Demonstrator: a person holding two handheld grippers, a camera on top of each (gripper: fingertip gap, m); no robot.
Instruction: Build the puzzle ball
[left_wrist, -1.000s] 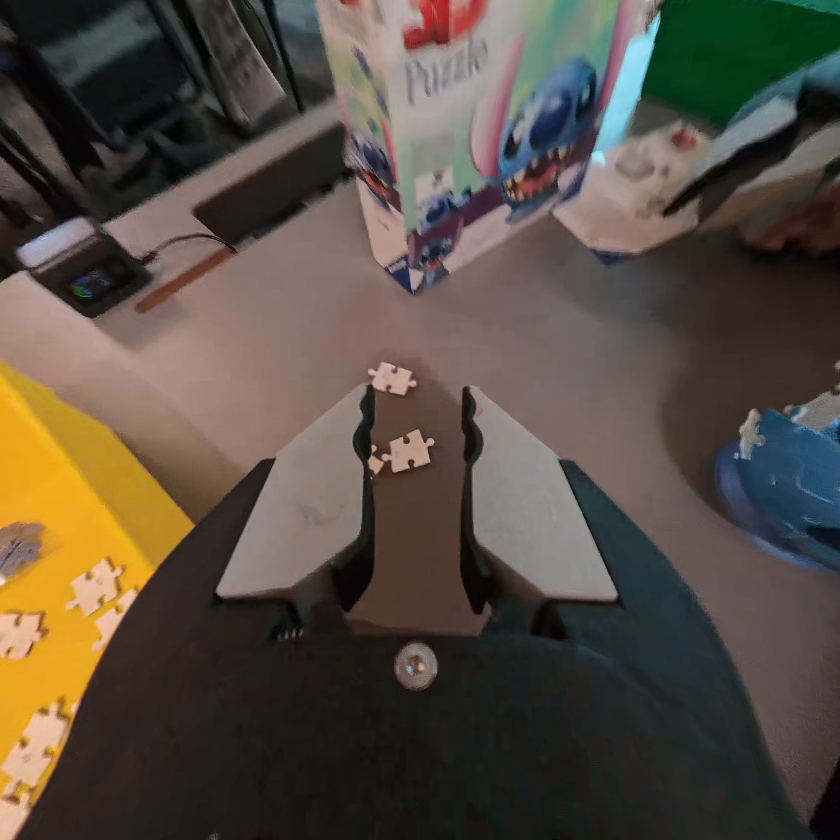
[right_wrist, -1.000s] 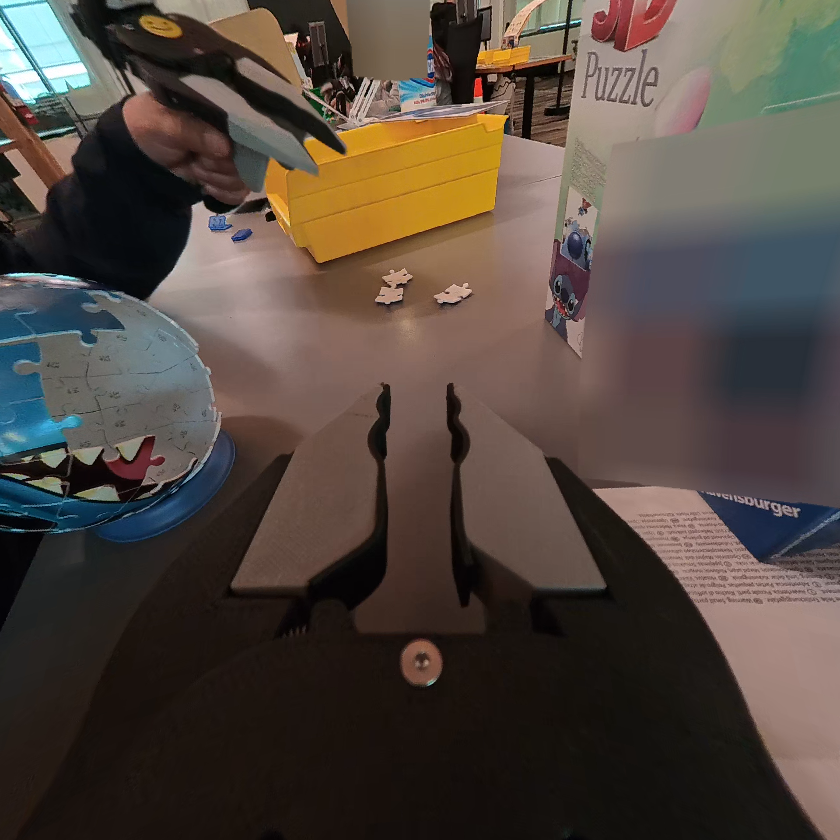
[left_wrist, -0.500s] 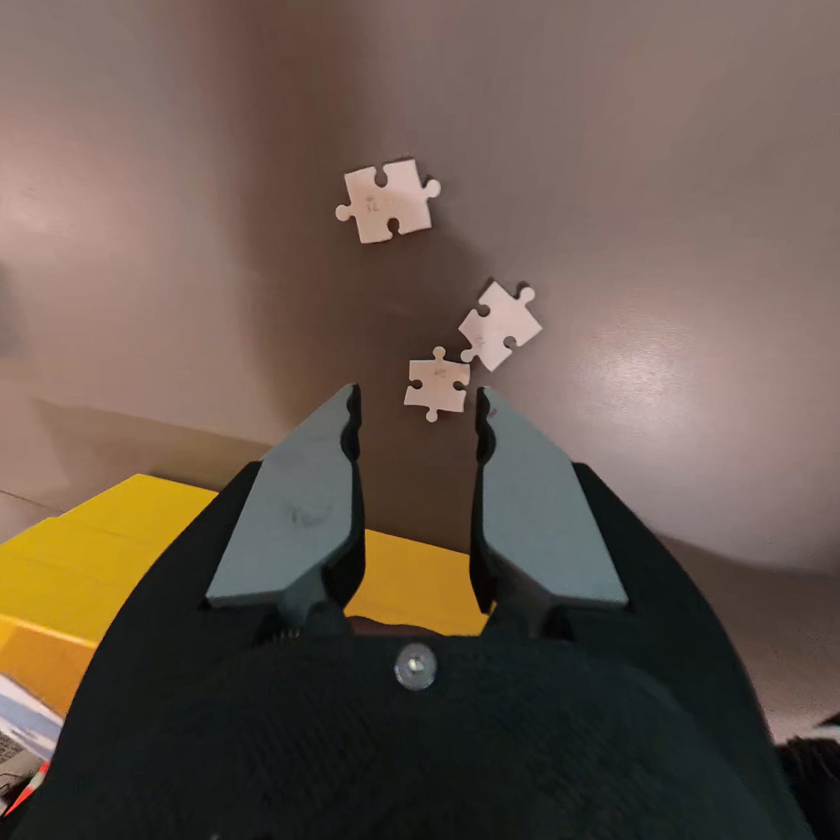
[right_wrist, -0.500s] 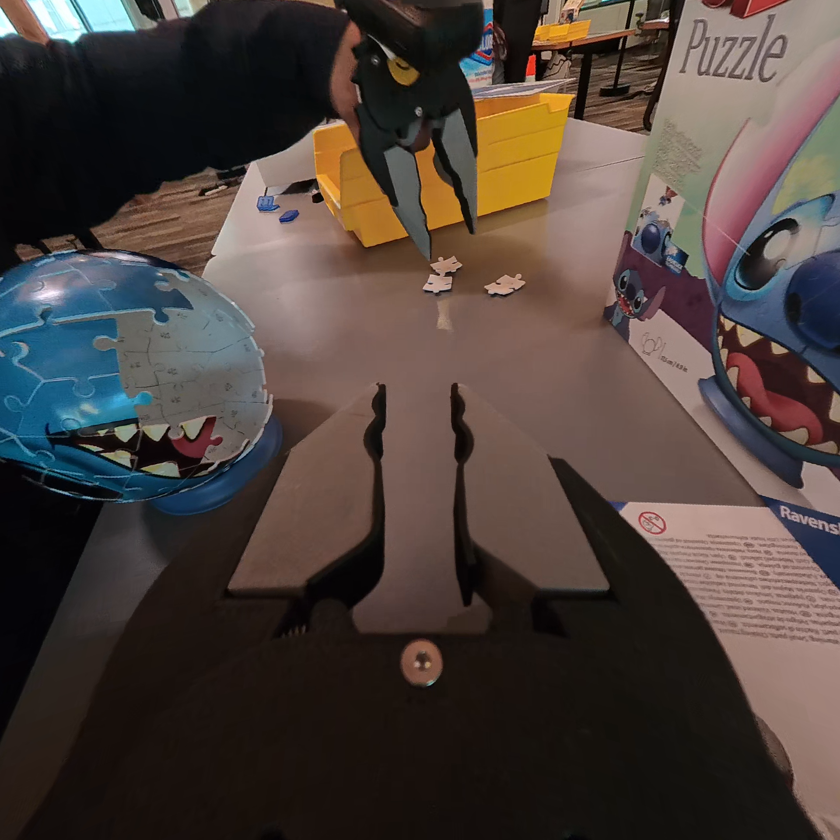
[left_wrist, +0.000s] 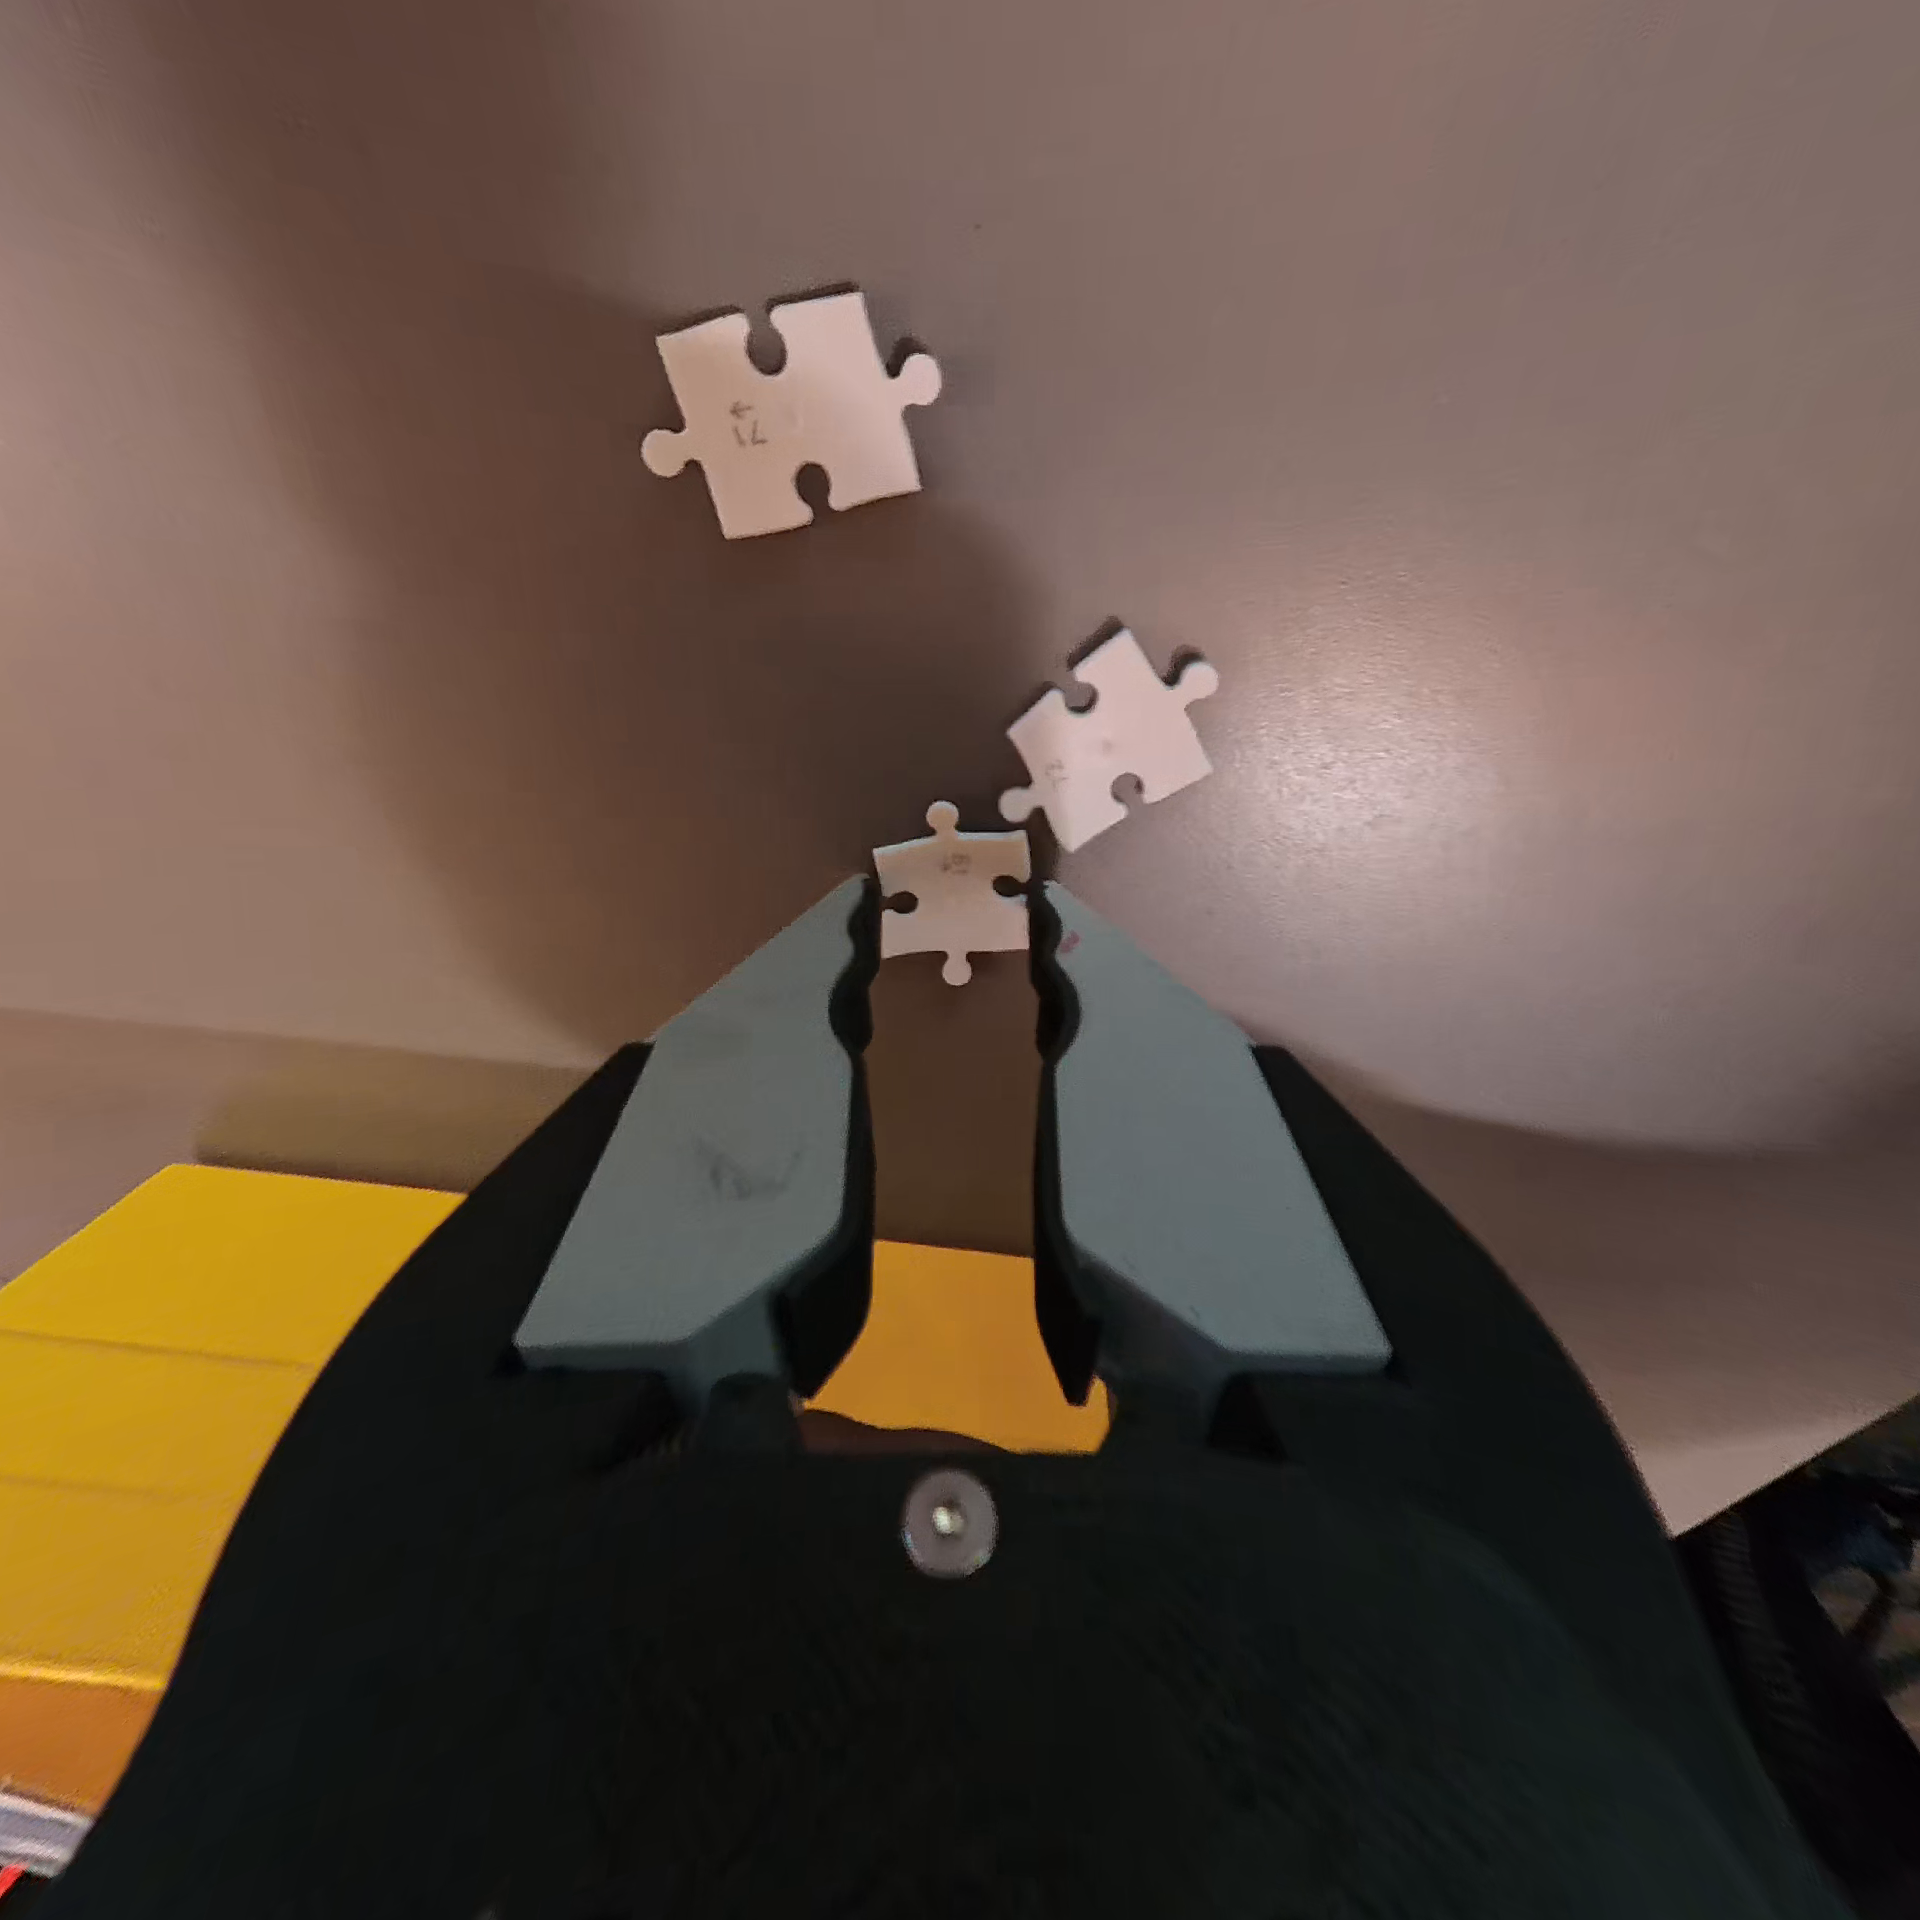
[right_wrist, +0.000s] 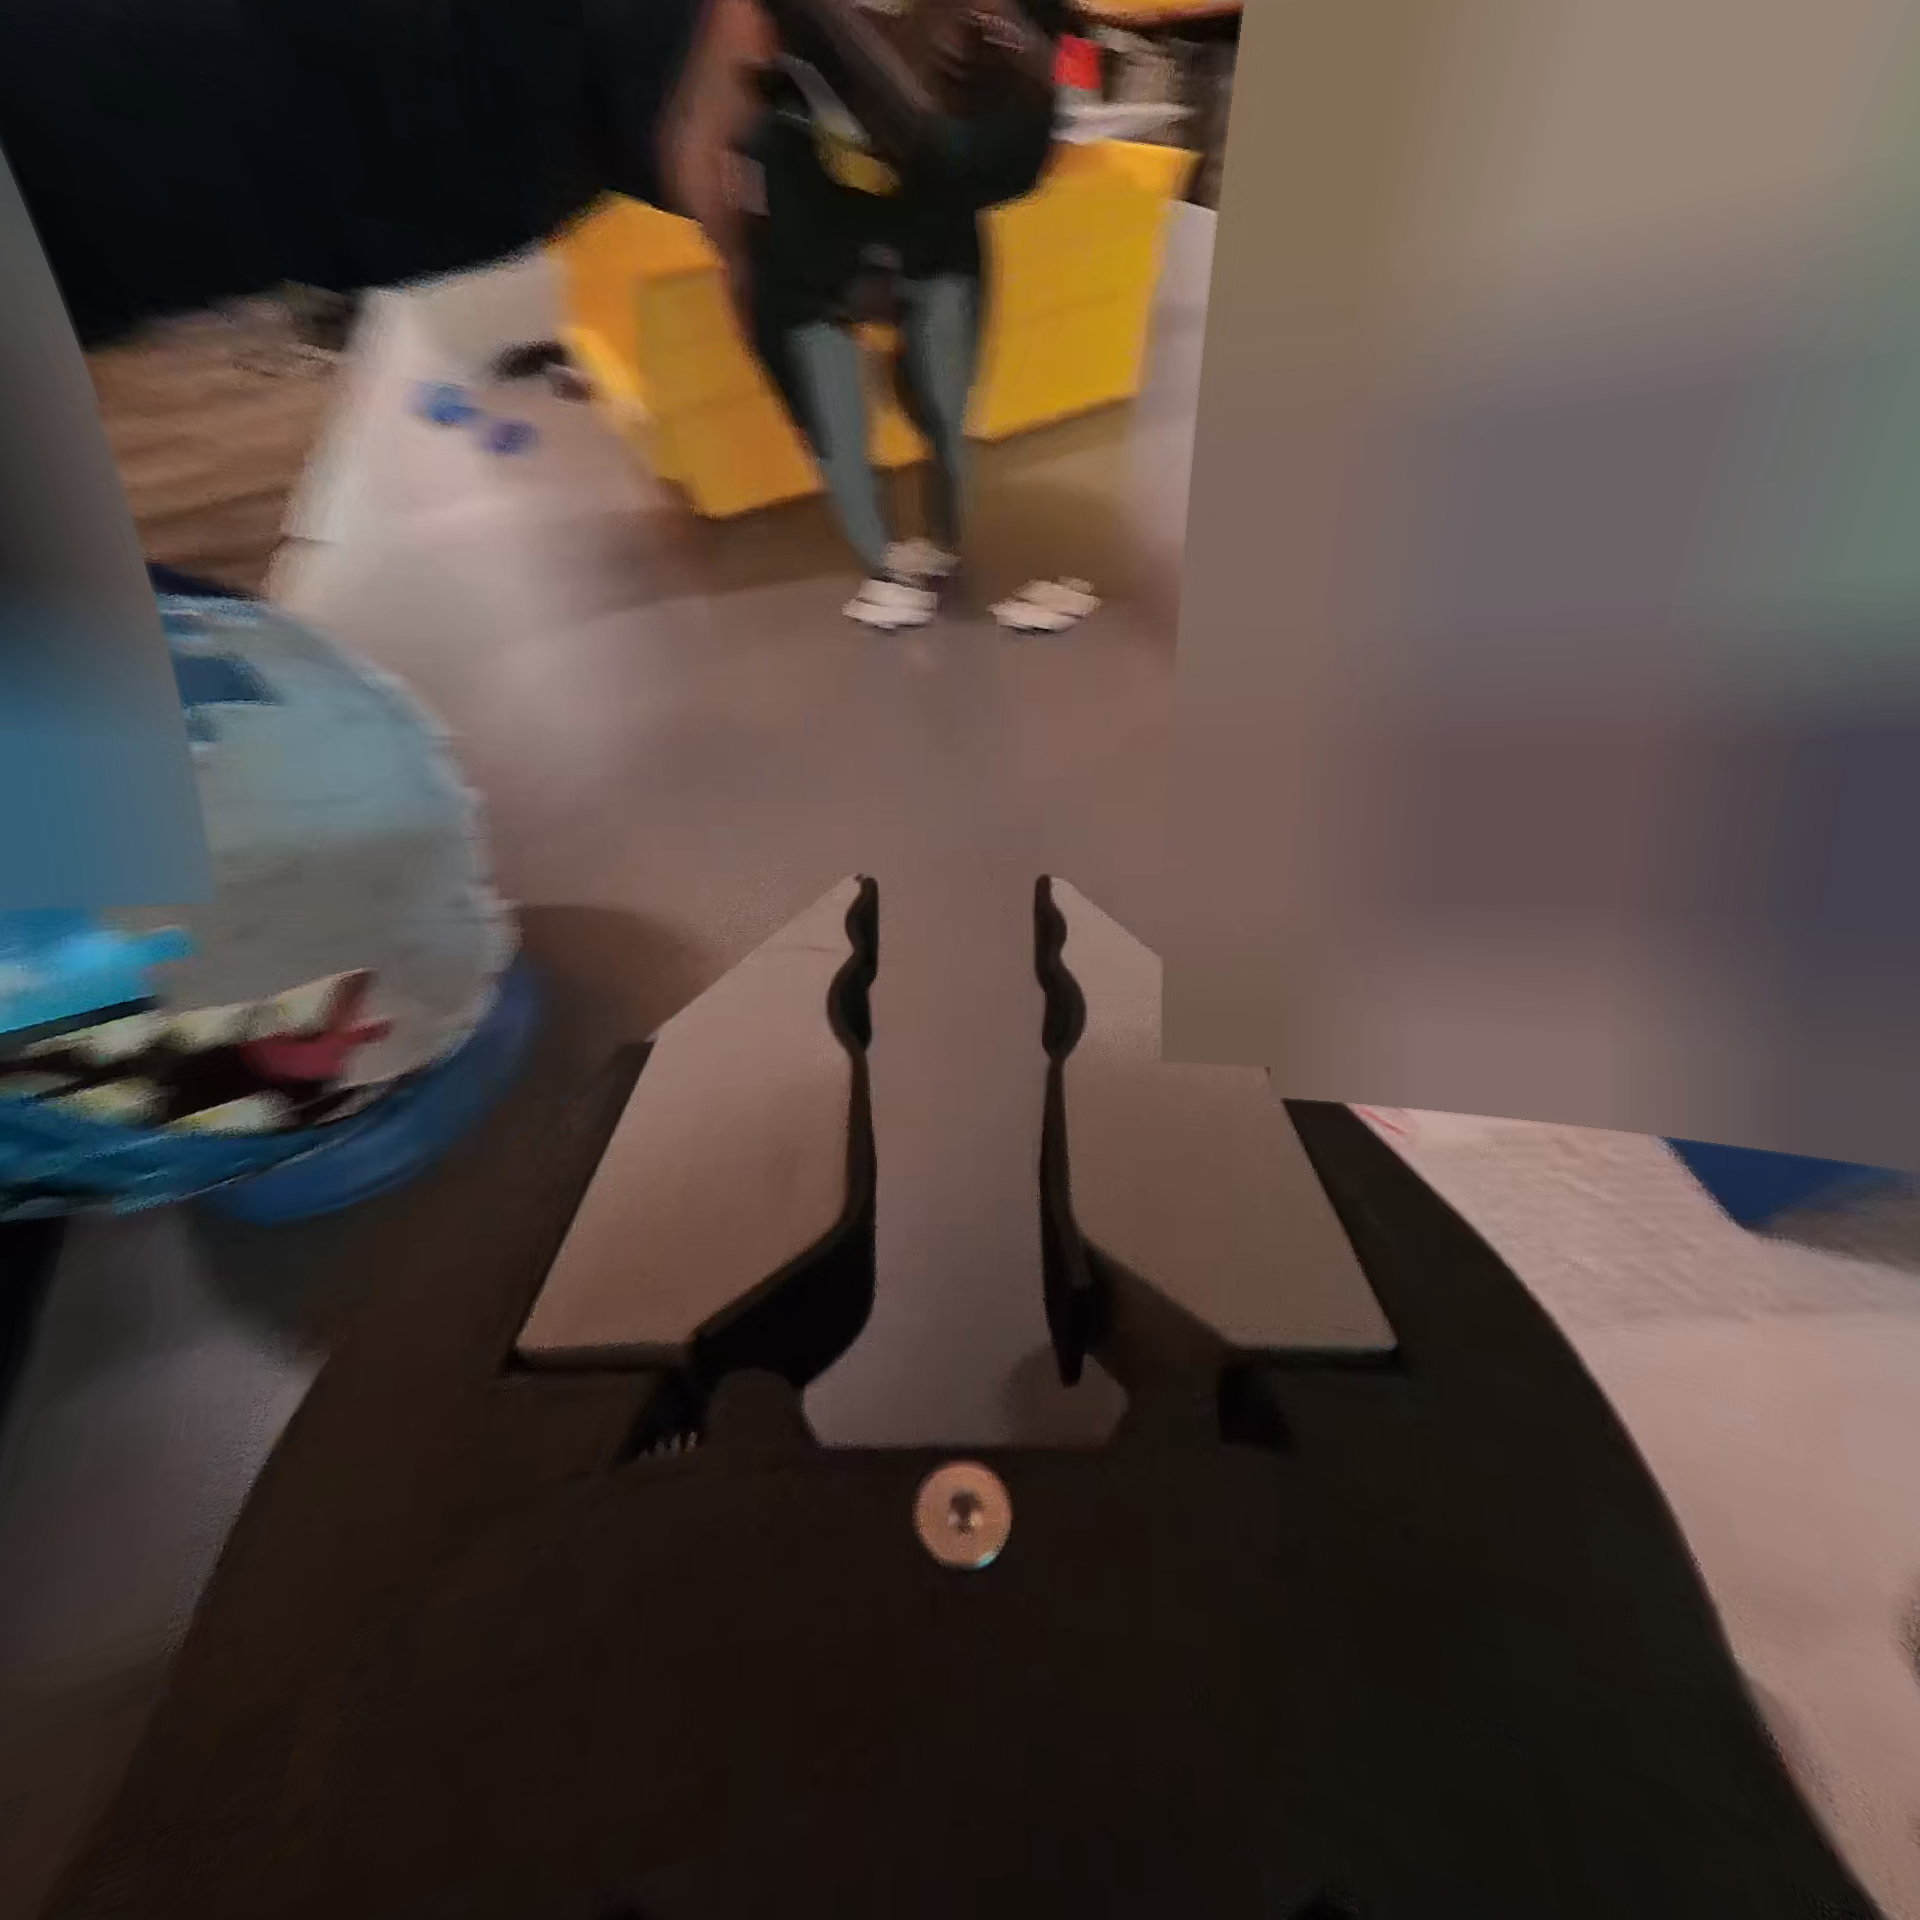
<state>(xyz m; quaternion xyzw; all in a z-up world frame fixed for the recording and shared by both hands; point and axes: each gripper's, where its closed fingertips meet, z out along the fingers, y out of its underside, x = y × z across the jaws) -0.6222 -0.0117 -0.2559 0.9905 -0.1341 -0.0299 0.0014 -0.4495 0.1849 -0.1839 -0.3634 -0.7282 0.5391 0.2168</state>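
My left gripper (left_wrist: 950, 896) points down at the grey table (left_wrist: 1455, 416), and its fingertips are closed on the two sides of a small white puzzle piece (left_wrist: 956, 914). Two more white pieces lie beyond, one close on the right (left_wrist: 1112, 753) and one farther left (left_wrist: 790, 410). My right gripper (right_wrist: 956, 894) is open and empty, low over the table. The partly built blue puzzle ball (right_wrist: 332, 914) sits on its blue stand (right_wrist: 416, 1153) to its left, blurred. The left gripper (right_wrist: 914, 556) shows farther off there, over the pieces (right_wrist: 1044, 603).
A yellow bin (left_wrist: 156, 1403) stands just behind the left gripper; it also shows in the right wrist view (right_wrist: 1070, 301). A printed paper sheet (right_wrist: 1662, 1299) lies at the right. A dark sleeve (right_wrist: 312, 135) reaches across the top. The table edge (left_wrist: 1766, 1455) is at lower right.
My left gripper swung down over the three pieces, moved onto the nearest one and narrowed its jaws around it. The right gripper shifted slightly; its view is now blurred.
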